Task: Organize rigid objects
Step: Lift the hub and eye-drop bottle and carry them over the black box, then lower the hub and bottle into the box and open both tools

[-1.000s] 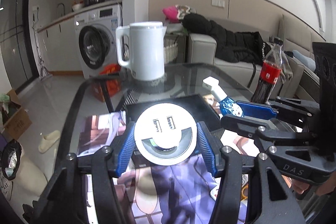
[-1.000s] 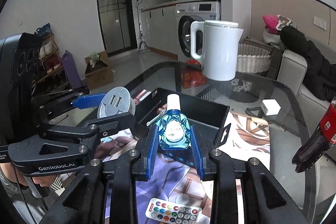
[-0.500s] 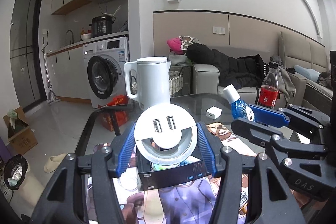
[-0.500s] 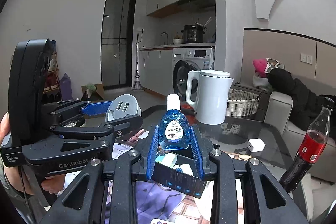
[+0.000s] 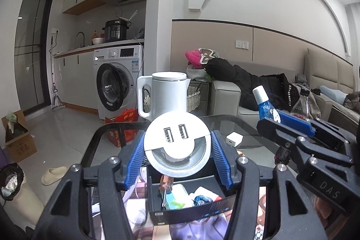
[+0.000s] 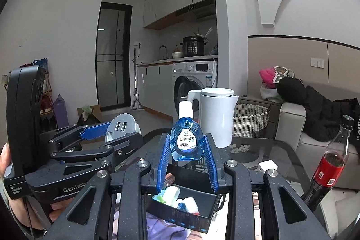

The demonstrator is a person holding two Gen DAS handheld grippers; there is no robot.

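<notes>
My left gripper (image 5: pixel 177 150) is shut on a round white and silver USB charger puck (image 5: pixel 176 145), raised above an open black box (image 5: pixel 191 206) that holds a screwdriver and small items. My right gripper (image 6: pixel 186 150) is shut on a small blue eye-drop bottle (image 6: pixel 186 141) with a white cap, held upright over the same black box (image 6: pixel 193 208). Each gripper shows in the other's view: the left gripper (image 6: pixel 105 138) with the USB charger puck (image 6: pixel 122 126), and the right gripper (image 5: pixel 285 120) with the eye-drop bottle (image 5: pixel 266 106).
A white kettle (image 5: pixel 166 96) stands at the far end of the glass table (image 5: pixel 243 127). A small white charger cube (image 5: pixel 234 138) lies beyond the box. A cola bottle (image 6: pixel 330 159) stands at the right. A remote's corner (image 5: pixel 258 232) shows low right.
Both grippers rose and tilted up with their objects still held. The view now shows the room beyond, and the box sits lower in both views.
</notes>
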